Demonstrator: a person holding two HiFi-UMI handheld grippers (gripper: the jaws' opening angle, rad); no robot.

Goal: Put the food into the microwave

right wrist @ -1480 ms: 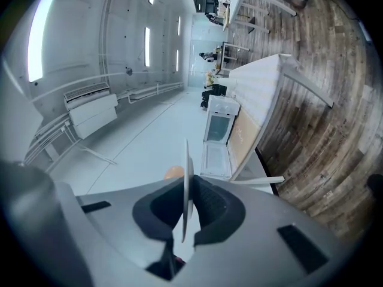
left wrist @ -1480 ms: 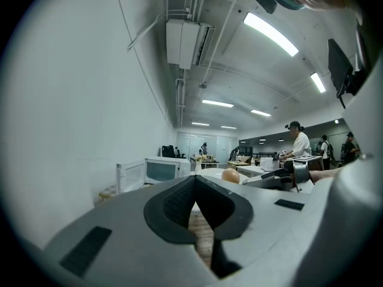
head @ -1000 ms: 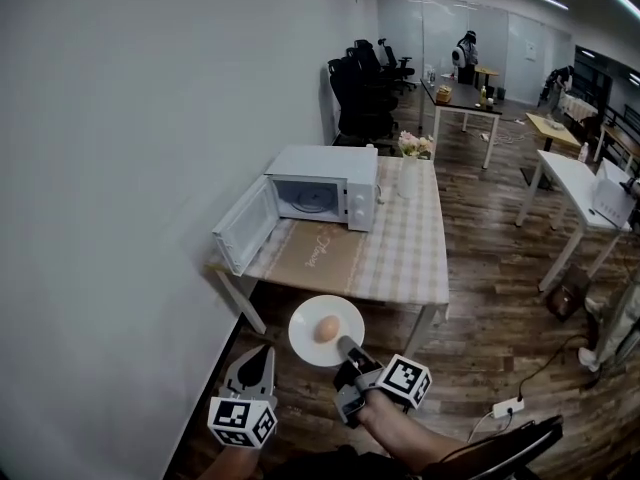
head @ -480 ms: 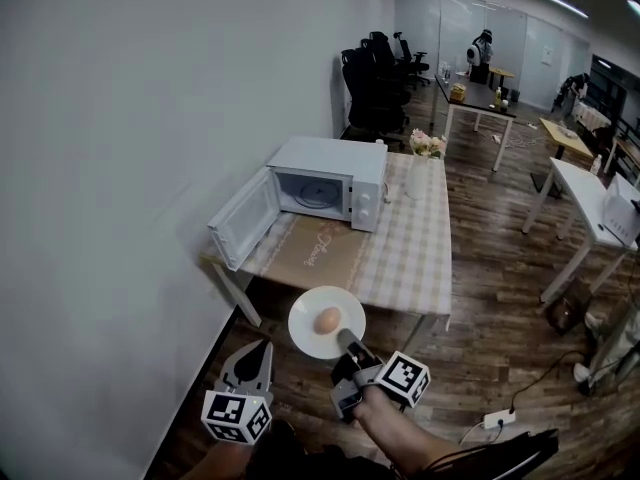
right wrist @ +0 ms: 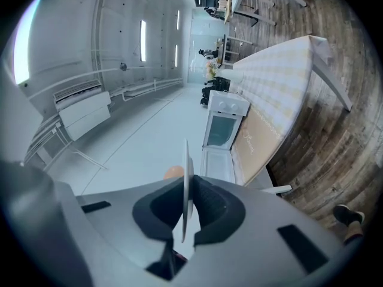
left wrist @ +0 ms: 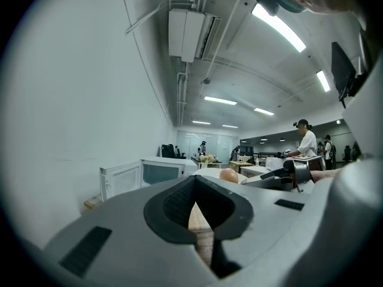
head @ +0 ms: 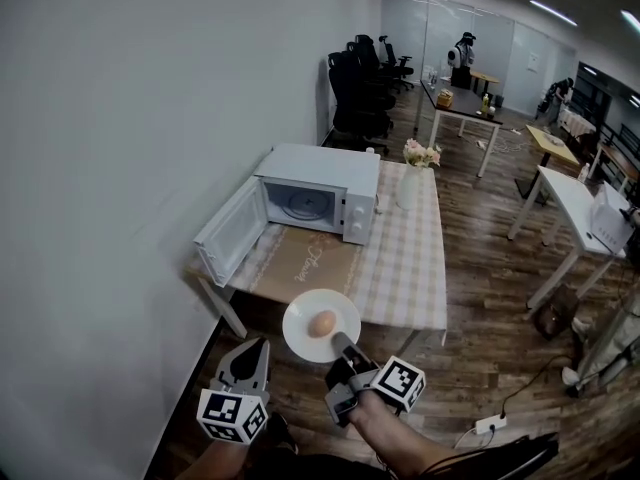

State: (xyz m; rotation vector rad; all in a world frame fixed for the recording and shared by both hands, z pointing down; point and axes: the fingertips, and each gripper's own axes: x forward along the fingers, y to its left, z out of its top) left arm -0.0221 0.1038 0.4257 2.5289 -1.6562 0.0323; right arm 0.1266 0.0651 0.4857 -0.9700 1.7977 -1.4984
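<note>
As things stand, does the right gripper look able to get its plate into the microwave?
Probably yes, once brought closer. The microwave has its door swung wide open to the left, and nothing stands on the table before the opening. The right gripper, shut on the plate, is some way short of it.

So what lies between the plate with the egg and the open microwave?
In the head view, only a bare brown mat lies between the plate, held in the right tongs, and the microwave.

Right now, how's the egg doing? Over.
Right tongs clamped on plate, egg on it. Left tongs shut, empty. Microwave door open, nothing in the way.
</note>
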